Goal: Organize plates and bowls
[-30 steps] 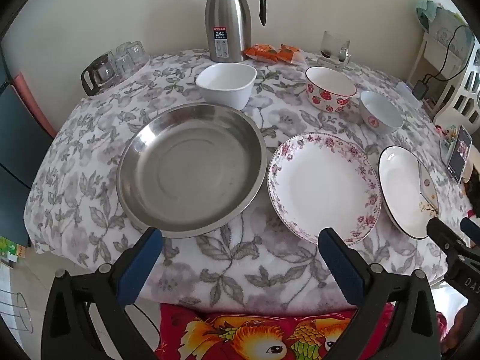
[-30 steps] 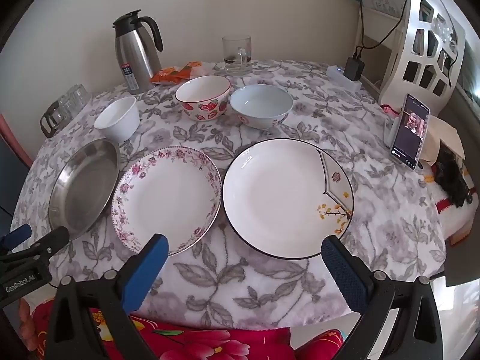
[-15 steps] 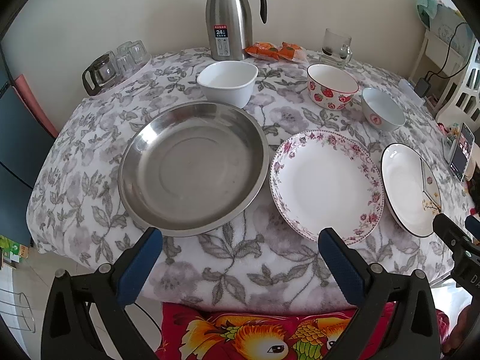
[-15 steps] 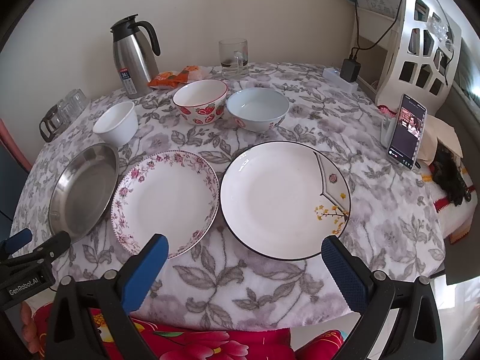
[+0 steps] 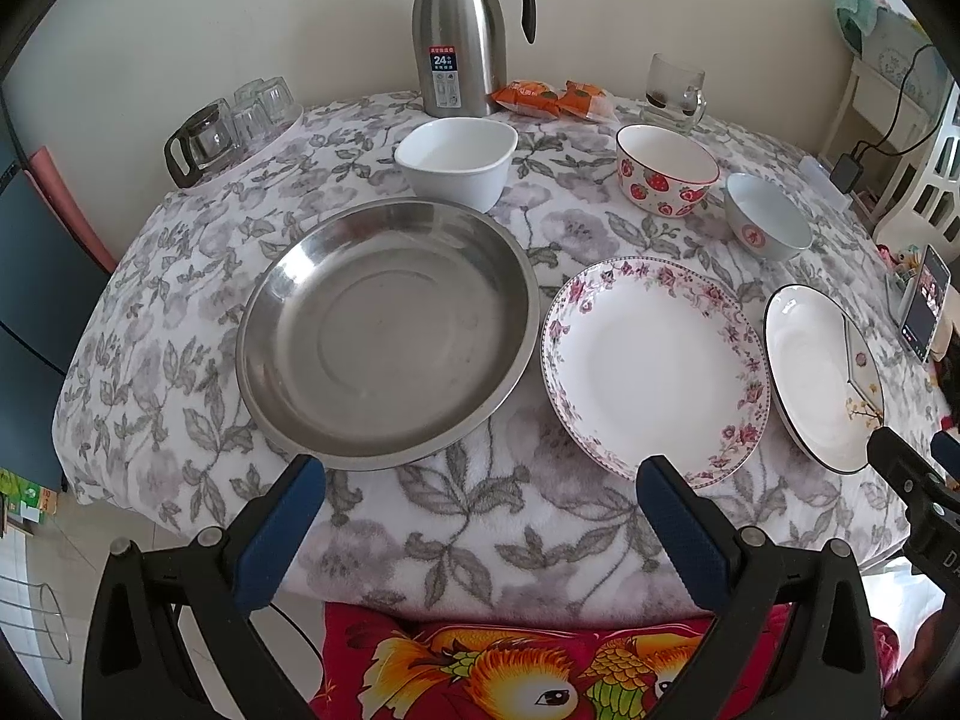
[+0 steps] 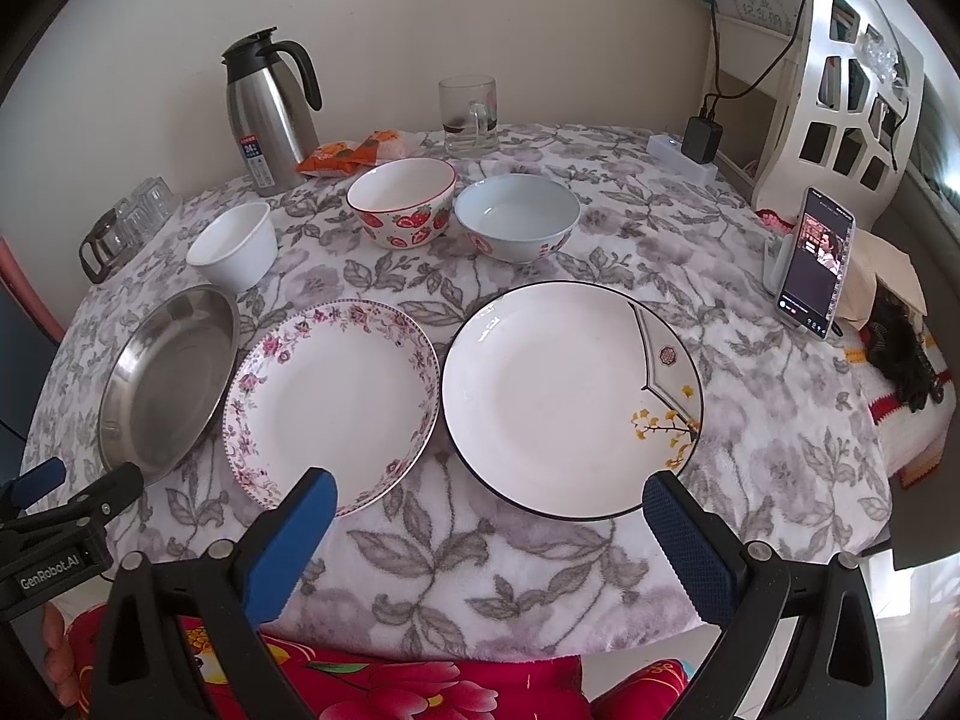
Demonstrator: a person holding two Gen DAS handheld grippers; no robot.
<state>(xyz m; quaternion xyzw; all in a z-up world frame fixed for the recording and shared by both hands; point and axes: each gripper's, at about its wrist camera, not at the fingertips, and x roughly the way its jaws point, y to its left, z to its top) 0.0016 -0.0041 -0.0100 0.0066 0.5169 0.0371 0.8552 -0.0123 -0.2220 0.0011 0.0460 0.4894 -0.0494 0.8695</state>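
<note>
Ahead of the left gripper (image 5: 480,474), whose blue-padded jaws stand wide apart and hold nothing, a steel pan (image 5: 384,333) lies empty on the floral tablecloth (image 5: 480,516), its near rim just beyond the left fingertip. Off the right fingertip sits a rose-rimmed plate (image 5: 654,366), also empty, with a black-rimmed plate (image 5: 822,378) farther right. Beyond the jaws stand a white square bowl (image 5: 456,162), a strawberry bowl (image 5: 666,177) and a pale blue bowl (image 5: 765,216), with a steel thermos (image 5: 459,30) behind them.

From the right wrist view, the right gripper (image 6: 483,504) is likewise spread wide and empty, hovering at the table's near edge. The black-rimmed plate (image 6: 570,396) fills the span between its jaws, the rose-rimmed plate (image 6: 330,402) lies just past the left fingertip, and the steel pan (image 6: 168,384) farther left. The three bowls, white square bowl (image 6: 234,246), strawberry bowl (image 6: 402,201) and pale blue bowl (image 6: 516,225), all appear empty. Only this view shows a propped phone (image 6: 813,264) in full and the left gripper (image 6: 78,495) at the lower left; a glass mug (image 6: 471,114) stands at the back.
</note>
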